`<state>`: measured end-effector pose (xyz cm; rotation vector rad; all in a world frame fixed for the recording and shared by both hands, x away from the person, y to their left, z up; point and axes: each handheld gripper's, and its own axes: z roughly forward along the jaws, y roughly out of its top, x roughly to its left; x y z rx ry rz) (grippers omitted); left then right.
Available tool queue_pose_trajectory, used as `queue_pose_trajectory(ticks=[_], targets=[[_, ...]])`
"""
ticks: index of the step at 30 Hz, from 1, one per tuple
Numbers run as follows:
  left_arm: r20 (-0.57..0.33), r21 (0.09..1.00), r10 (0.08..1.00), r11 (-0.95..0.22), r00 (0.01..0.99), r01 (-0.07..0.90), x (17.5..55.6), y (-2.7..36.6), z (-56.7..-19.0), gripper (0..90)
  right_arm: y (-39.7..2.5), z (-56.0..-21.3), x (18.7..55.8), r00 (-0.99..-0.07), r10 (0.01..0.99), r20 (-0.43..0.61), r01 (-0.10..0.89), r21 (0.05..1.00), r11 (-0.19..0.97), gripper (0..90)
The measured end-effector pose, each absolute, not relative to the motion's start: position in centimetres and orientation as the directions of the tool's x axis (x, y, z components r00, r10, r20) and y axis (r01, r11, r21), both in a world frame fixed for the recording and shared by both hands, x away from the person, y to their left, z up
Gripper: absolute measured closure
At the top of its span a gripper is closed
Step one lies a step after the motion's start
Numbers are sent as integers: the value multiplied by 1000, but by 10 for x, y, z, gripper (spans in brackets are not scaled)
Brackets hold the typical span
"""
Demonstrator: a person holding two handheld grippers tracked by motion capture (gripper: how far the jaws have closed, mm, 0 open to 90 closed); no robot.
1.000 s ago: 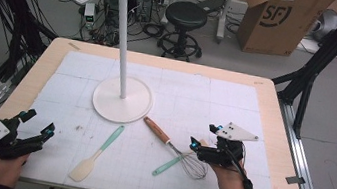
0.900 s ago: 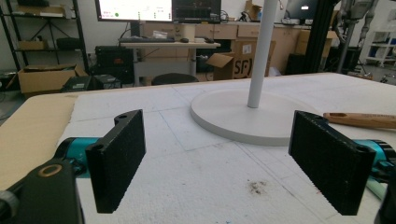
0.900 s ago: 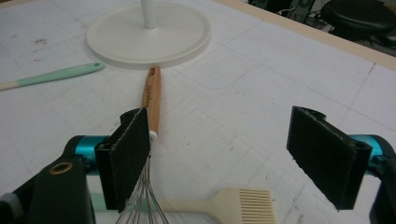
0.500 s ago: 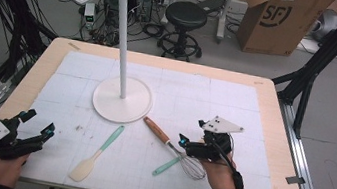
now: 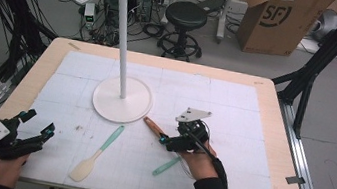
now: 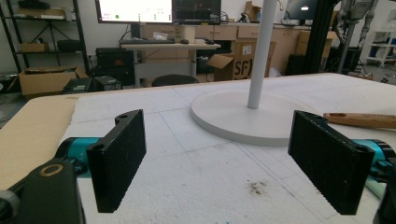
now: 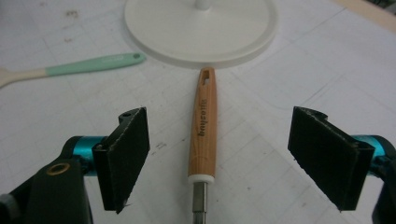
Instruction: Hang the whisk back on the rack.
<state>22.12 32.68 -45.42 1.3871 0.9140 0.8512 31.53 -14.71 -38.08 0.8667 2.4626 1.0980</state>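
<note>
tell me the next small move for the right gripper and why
Probably lower the right gripper a little and close on the whisk's wooden handle. Its jaws stand open on either side of the handle, which lies centred between them on the mat, not yet gripped.

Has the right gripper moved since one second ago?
Yes. The right gripper has moved left and forward, toward the white stand base, and is now over the whisk's wooden handle.

1 whisk w/ wooden handle [image 7: 203, 126], 2 green-handled utensils [image 5: 97, 153] [image 5: 166, 166], 1 white stand [image 5: 122, 98].
</note>
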Motion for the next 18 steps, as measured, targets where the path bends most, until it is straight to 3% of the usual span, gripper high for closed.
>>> queue_pose_trajectory(ticks=[12,18], targets=[[-31,999,905,16,423,37,222,327,-454,196,-120,-396,340,-770,638,-8,477,656,585,205],[-32,999,905,17,424,39,222,327,-454,196,-106,-404,353,-770,638,-8,508,597,621,255]])
